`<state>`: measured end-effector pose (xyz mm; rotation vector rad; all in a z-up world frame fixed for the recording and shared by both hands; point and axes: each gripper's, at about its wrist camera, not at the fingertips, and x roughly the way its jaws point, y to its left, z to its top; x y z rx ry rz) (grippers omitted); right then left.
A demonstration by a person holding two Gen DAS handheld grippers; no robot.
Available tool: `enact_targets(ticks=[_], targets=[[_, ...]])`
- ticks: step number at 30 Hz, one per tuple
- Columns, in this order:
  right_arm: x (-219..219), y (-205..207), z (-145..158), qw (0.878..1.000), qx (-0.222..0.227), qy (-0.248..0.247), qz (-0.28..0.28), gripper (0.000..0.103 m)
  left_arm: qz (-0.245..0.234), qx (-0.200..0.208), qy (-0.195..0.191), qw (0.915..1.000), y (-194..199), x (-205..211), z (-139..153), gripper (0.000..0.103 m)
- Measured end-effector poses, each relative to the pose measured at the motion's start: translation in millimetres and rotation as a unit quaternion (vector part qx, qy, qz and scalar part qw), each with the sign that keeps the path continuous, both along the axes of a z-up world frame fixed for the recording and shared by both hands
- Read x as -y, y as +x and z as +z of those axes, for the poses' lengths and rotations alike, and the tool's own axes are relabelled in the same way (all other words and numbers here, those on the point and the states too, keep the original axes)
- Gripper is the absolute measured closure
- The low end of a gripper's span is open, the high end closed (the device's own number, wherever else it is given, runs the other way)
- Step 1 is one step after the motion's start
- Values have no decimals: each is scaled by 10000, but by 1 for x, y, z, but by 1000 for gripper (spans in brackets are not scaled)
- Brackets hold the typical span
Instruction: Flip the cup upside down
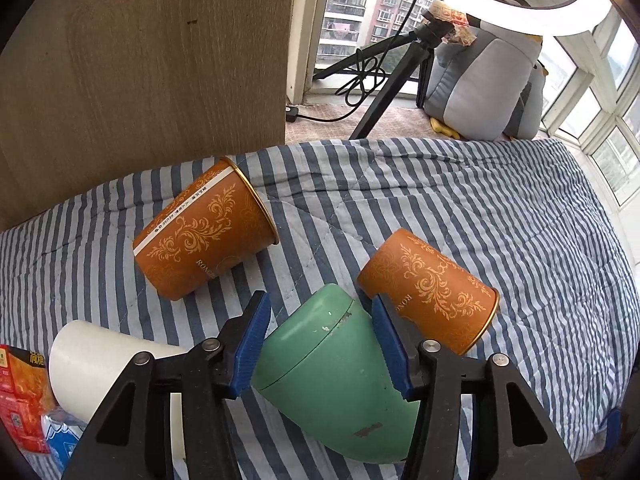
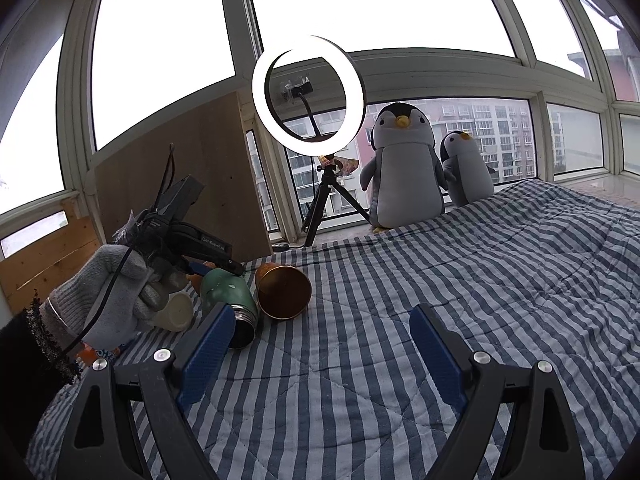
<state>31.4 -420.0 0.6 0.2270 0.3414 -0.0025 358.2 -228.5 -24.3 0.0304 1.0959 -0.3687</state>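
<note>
- Green cup sits between my left gripper fingers, on its side on the striped quilt; blue pads flank it, left pad looks to touch the body, right pad against it; I read it as clamped on the cup
- From the right wrist view the same green cup shows its threaded open mouth towards that camera; gloved hand holds the left gripper above it
- Right gripper hangs over bare quilt, fingers spread wide, nothing between them
- Orange patterned cup lies on its side just beyond the green one; second orange cup lies tilted, touching or just beside the right pad; can't tell which
- White cup on its side at lower left, beside a red snack packet
- Background: wooden board, ring light on tripod, two plush penguins at the window
</note>
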Motion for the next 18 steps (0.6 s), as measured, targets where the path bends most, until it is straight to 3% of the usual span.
enact_targets(ticks=[8, 13, 16, 18], targets=[[-12, 10, 2, 9993, -181, -122, 293, 16, -234, -65, -352, 9991, -60, -29, 7, 28], [-30, 24, 9, 9950, -449, -315, 840, 16, -269, -15, -536, 9982, -99, -51, 10, 27], [-44, 26, 17, 9918, -510, -561, 1029, 16, -202, -259, -784, 9964, -123, -74, 3, 28], [-52, 27, 22, 9906, -498, -652, 1094, 16, -315, -316, -677, 9967, -146, -83, -6, 32]])
